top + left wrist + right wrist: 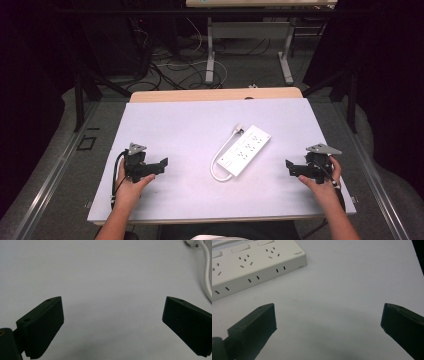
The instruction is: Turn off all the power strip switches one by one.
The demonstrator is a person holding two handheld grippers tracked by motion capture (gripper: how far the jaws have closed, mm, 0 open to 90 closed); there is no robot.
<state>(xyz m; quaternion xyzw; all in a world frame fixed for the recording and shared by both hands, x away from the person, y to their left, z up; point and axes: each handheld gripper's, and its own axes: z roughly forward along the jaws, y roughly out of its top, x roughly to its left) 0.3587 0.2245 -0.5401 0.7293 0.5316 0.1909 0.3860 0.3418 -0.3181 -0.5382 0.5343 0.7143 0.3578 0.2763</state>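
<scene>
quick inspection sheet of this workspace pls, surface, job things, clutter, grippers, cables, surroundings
surface: white table top, bare apart from one item; a wooden edge shows at its far side.
job's things: white power strip lies flat and slanted near the middle, sockets up, between the two grippers, touched by neither.
clutter: nothing seen.
grippers: left gripper and right gripper are both held low at the near corners, jaws wide apart with nothing between them.
cables: the strip's white cord loops along its left side, plug at the far end; loose floor cables beyond the table.
surroundings: dark room, grey desk legs behind.
</scene>
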